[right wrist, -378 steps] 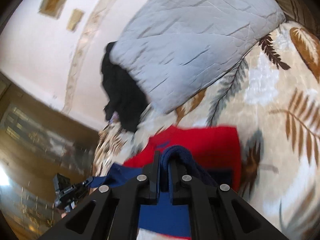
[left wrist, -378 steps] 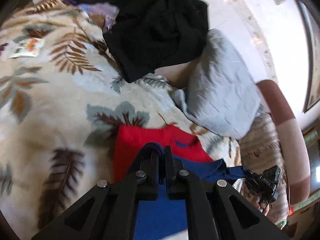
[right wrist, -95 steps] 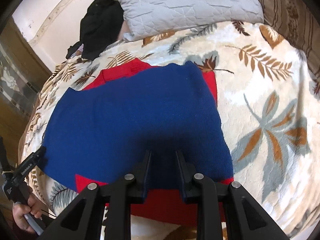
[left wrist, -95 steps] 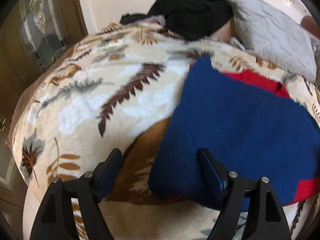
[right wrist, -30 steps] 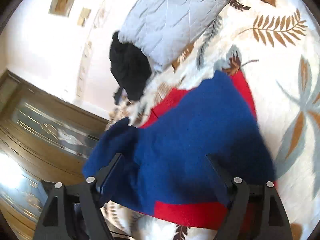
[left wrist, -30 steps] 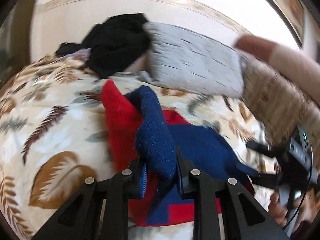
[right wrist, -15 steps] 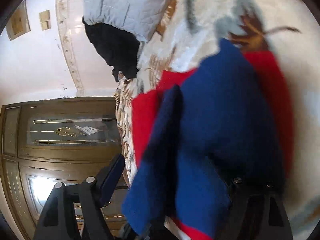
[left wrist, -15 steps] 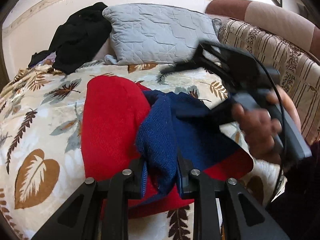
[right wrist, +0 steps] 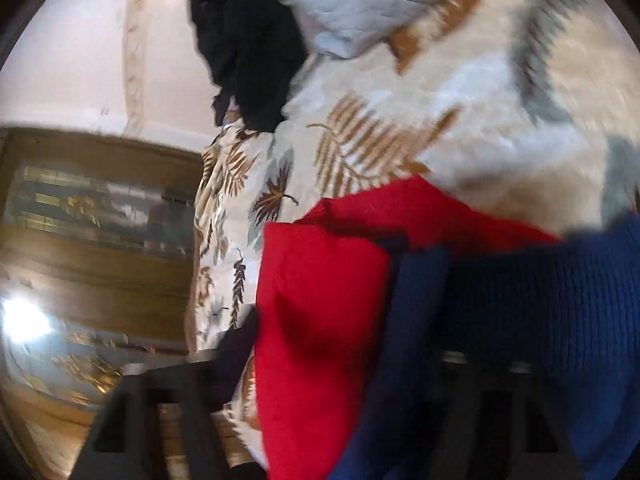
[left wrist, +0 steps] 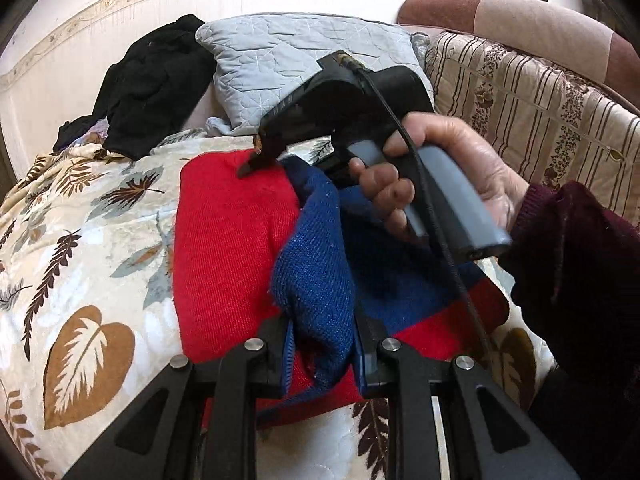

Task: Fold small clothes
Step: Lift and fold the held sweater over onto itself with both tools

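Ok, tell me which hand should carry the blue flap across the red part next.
Left, probably. The left tool is already clamped on the bunched blue edge of the sweater, lifted off the blanket. The right tool has just been closing at the far corner, but its own view is too blurred to confirm a grip.

Cream leaf-print blanket (left wrist: 80, 248) spread over the bed. Grey quilted pillow (left wrist: 304, 56) at the head, touching a heap of black clothing (left wrist: 156, 80) on its left. Striped floral cushion (left wrist: 532, 112) against a brown sofa back (left wrist: 520, 12). Wooden glazed door (right wrist: 92, 208), blurred.
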Action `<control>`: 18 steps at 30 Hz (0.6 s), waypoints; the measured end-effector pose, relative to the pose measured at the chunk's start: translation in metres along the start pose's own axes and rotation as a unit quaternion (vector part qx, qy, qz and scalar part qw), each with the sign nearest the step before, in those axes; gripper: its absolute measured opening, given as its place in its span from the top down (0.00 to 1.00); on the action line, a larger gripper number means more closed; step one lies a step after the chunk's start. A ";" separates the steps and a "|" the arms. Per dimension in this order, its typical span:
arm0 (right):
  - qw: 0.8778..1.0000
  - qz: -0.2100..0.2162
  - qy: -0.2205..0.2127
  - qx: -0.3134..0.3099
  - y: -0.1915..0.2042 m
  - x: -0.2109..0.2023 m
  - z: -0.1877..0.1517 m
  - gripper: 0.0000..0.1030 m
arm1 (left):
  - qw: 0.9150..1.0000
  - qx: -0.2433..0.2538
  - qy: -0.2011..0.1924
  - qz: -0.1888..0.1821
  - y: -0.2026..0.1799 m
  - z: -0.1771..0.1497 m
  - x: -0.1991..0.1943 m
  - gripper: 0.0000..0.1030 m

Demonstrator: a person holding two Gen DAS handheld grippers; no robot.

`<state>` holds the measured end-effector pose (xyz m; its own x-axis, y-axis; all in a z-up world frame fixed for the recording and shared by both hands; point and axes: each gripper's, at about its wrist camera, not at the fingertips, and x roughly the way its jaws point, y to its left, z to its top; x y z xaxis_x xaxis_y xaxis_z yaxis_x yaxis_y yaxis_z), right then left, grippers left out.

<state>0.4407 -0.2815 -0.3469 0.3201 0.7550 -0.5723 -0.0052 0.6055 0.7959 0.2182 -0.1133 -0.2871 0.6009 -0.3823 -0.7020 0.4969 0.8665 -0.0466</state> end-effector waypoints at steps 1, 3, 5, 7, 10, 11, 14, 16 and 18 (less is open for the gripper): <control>1.000 -0.010 -0.005 -0.019 0.003 0.000 0.001 0.77 | 1.000 -0.002 0.000 -0.004 0.001 0.001 0.000 0.77; 0.999 -0.028 -0.019 -0.036 0.007 -0.003 0.000 0.81 | 1.000 -0.005 -0.002 -0.013 -0.001 0.005 -0.003 0.77; 0.998 -0.030 -0.037 -0.047 0.010 -0.015 -0.001 0.82 | 1.000 -0.001 -0.004 -0.023 -0.008 0.010 -0.002 0.77; 0.996 -0.027 -0.057 -0.064 0.013 -0.031 -0.001 0.82 | 0.999 0.010 -0.007 -0.030 -0.020 0.015 -0.002 0.77; 0.994 -0.026 -0.078 -0.071 0.008 -0.052 0.000 0.82 | 0.999 0.027 -0.006 -0.042 -0.042 0.022 0.004 0.77; 0.993 -0.025 -0.086 -0.070 0.001 -0.063 -0.001 0.82 | 0.998 0.032 -0.003 -0.047 -0.051 0.025 0.008 0.77; 0.993 -0.030 -0.100 -0.060 -0.020 -0.088 -0.003 0.82 | 0.997 0.047 0.004 -0.056 -0.072 0.030 0.021 0.77; 0.993 -0.034 -0.104 -0.046 -0.035 -0.097 -0.002 0.82 | 0.997 0.056 0.015 -0.058 -0.084 0.031 0.032 0.77; 0.993 -0.036 -0.105 -0.031 -0.053 -0.104 0.000 0.82 | 0.996 0.063 0.033 -0.053 -0.093 0.030 0.045 0.75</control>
<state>0.4075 -0.3924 -0.3297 0.5130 0.6437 -0.5679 -0.0311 0.6751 0.7371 0.2186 -0.2206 -0.2931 0.5009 -0.4444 -0.7427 0.6328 0.7735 -0.0360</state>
